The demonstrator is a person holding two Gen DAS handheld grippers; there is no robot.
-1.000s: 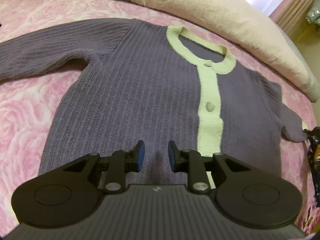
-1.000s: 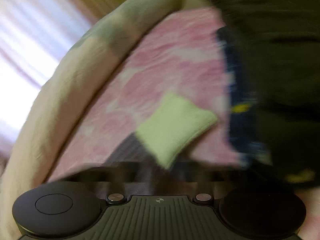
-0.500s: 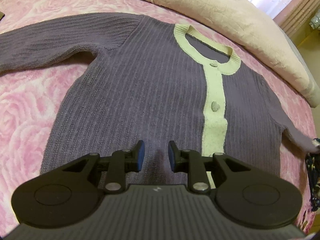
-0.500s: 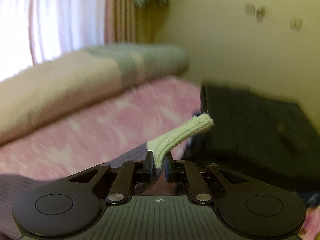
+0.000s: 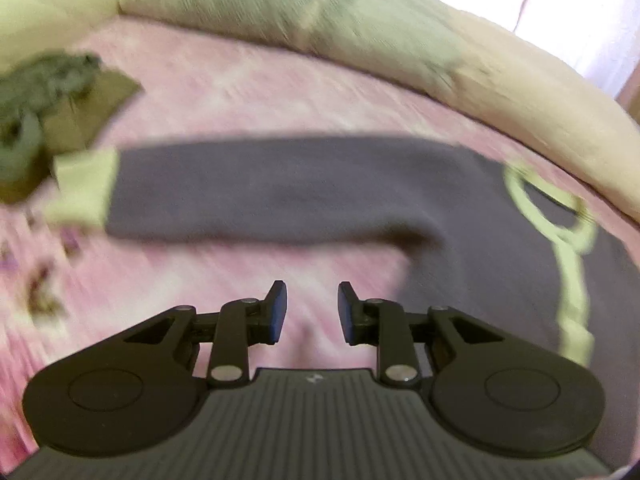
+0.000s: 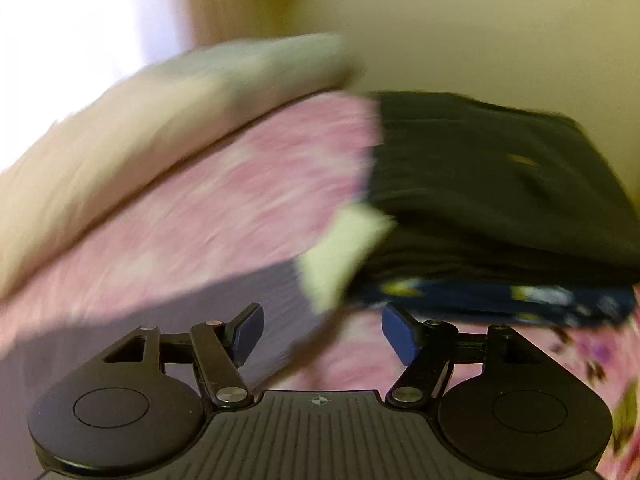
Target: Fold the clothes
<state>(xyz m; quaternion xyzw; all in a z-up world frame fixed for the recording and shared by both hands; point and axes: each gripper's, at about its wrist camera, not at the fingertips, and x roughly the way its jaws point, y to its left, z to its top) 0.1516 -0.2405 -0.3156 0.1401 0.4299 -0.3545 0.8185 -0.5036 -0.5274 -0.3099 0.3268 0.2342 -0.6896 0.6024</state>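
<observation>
While the purple cardigan (image 5: 500, 264) lies flat on the pink bedspread (image 5: 248, 80), its 2 sleeves stretched toward opposite edges of the bed, neither gripper holds any of it. The left gripper (image 5: 312, 312) hangs over bare bedspread just below the left sleeve (image 5: 280, 192), its jaws narrowly apart with nothing between them; that sleeve's pale cuff (image 5: 84, 188) ends beside a crumpled green garment (image 5: 52, 108) near the bed's edge. The right gripper (image 6: 322, 334) has just been opening its jaws, which now stand wide and empty, and the right sleeve's cuff (image 6: 340, 252) rests against a stack of dark folded clothes (image 6: 496, 196) at the other edge. Both views are smeared (fine detail is not to be trusted). The risk I see is in the next grasp: a cuff lying so close to other clothing invites the jaws to pinch the neighbouring fabric along with it, dragging the stack or the green garment. A loose knit may also bunch or slide on the bedspread if only 1 layer is caught, leaving a crooked fold.
</observation>
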